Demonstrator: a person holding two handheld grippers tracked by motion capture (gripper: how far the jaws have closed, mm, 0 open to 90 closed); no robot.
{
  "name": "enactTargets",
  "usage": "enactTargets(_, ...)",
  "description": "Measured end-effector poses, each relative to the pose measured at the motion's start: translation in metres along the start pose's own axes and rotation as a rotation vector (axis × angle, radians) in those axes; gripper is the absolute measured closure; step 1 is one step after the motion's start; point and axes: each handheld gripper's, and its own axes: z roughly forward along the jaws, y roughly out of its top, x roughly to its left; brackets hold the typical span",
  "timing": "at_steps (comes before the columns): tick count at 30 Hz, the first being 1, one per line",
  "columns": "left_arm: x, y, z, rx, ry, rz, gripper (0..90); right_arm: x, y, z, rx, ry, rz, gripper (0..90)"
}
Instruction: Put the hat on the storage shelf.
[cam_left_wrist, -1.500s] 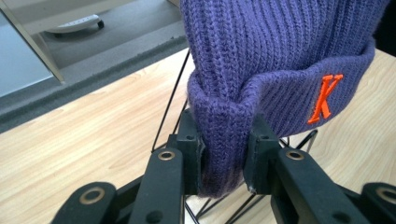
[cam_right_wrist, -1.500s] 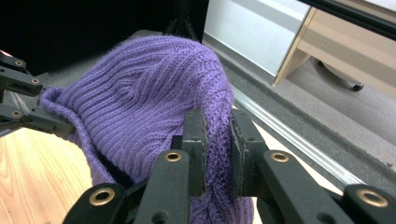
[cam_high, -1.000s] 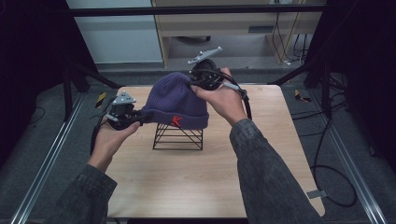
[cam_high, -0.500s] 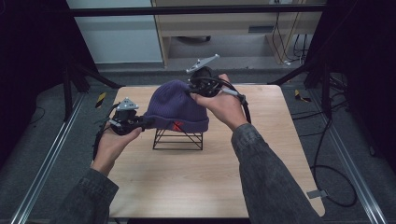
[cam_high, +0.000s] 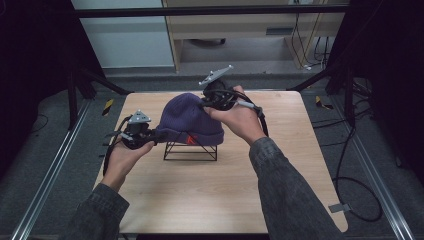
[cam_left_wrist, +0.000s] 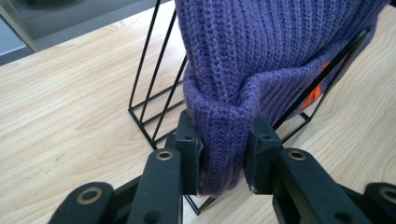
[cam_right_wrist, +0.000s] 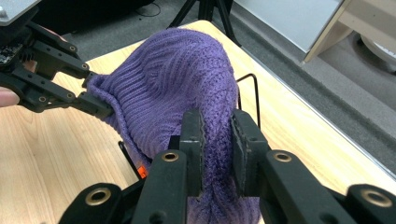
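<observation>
purple knit beanie (cam_high: 192, 122), pinched at its folded brim by the left gripper (cam_left_wrist: 223, 156) and at its crown by the right gripper (cam_right_wrist: 217, 140), is draped over a black wire stand (cam_high: 190, 150) on the wooden table (cam_high: 210, 195); seating it is judged to require an even downward pull.

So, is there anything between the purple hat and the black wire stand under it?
Nothing visible. The purple hat already drapes over the black wire stand, whose wires run under the knit in the left gripper view. Both the left gripper and the right gripper pinch the hat itself.
</observation>
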Motion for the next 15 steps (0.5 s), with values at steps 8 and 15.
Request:
enactTargets(8,0.000,-0.007,0.005,0.006,-0.002,-0.007,70.0,0.003,-0.005,0.003,0.014,0.014,-0.001,76.8)
enactTargets(15,0.002,-0.012,0.008,0.011,-0.001,-0.010,69.8,0.005,-0.008,0.006,0.024,0.023,-0.007,76.6)
